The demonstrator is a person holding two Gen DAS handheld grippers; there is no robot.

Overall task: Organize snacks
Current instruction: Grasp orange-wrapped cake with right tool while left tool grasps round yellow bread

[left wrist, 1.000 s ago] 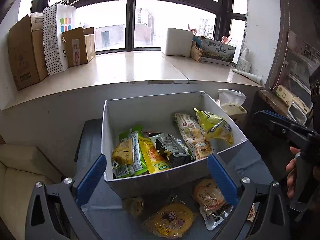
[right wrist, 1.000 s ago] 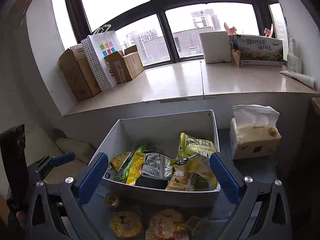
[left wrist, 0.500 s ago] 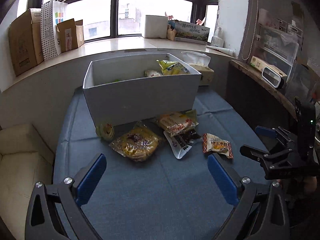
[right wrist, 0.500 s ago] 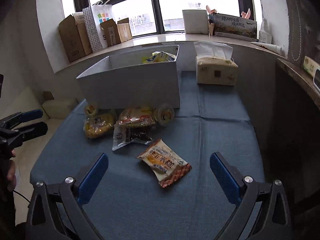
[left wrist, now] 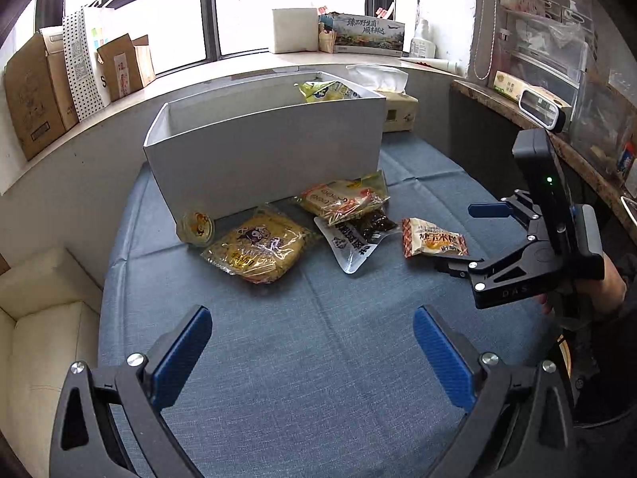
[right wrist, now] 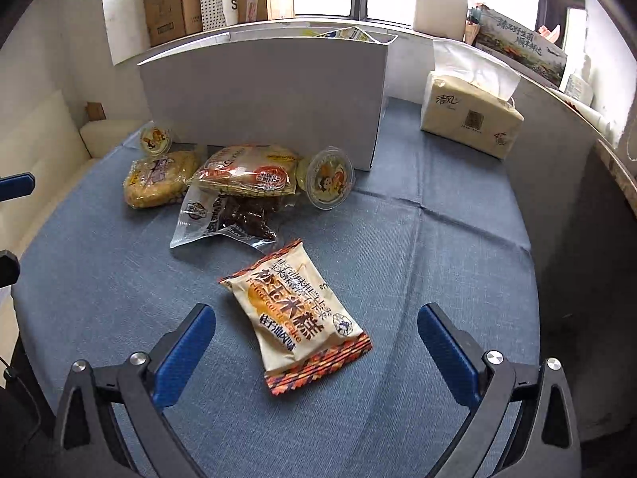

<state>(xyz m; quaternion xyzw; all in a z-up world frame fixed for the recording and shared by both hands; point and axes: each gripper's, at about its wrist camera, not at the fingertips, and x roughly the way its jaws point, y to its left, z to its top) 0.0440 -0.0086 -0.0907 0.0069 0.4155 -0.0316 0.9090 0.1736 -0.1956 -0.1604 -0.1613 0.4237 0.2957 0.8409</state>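
A white box with snacks inside stands on the blue cloth. In front of it lie loose snacks: a yellow noodle pack, an orange-labelled pack, a clear pouch of dark snacks, a corn cake packet and two round jelly cups. My right gripper is open, low over the cloth, with the corn cake packet between its fingers. My left gripper is open and holds nothing.
A tissue pack sits right of the box. Cardboard boxes and a paper bag stand on the windowsill. A shelf runs along the right. A cream cushion lies off the table's left edge. A hand holds the right gripper.
Both grippers pulled back from above the box and came down toward the table. The right one now sits close over the corn cake packet.
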